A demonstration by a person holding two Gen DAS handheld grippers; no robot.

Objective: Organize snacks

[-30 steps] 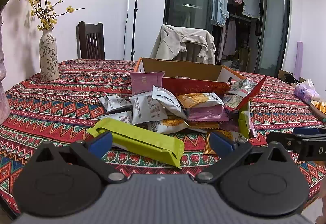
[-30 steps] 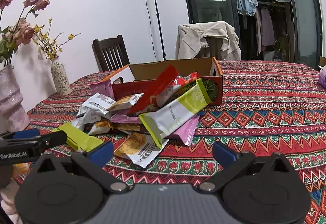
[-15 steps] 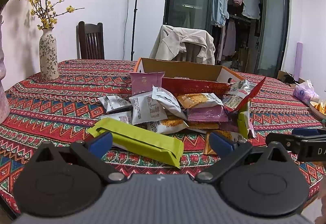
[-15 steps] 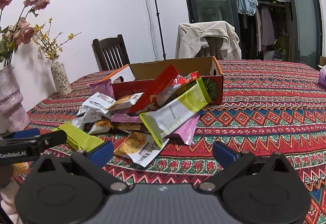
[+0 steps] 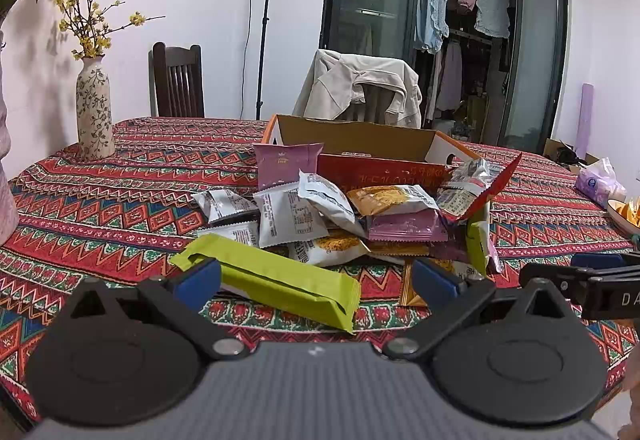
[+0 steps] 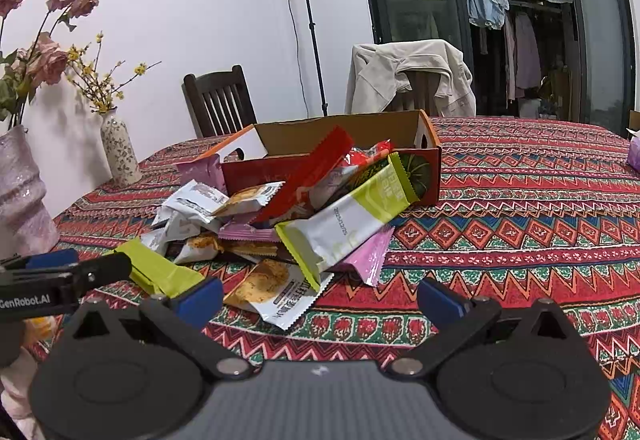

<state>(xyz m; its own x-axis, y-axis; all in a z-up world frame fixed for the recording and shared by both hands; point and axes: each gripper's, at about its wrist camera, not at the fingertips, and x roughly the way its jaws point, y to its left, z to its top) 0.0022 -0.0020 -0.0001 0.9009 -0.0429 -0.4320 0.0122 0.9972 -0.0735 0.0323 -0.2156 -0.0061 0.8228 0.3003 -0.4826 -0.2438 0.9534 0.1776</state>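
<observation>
My left gripper [image 5: 316,280] is spread wide and empty, just short of the lime-green bar [image 5: 272,280]. Closing carelessly could catch the tablecloth [image 5: 120,208]. My right gripper [image 6: 320,300], equally wide and empty, faces the snack pile [image 6: 280,224] leaning on the cardboard box [image 6: 360,136]; pulling one packet could topple the others. Nothing has shifted since the earlier frames.

Each handheld gripper, the left gripper [image 5: 316,282] and the right gripper [image 6: 320,294], has a ribbed grey body, two round matte-black discs, black linkage arms on silver pivot screws, blue-padded fingertips [image 5: 198,278], and white lettering "GenRobot.AI" along the left one's side.
</observation>
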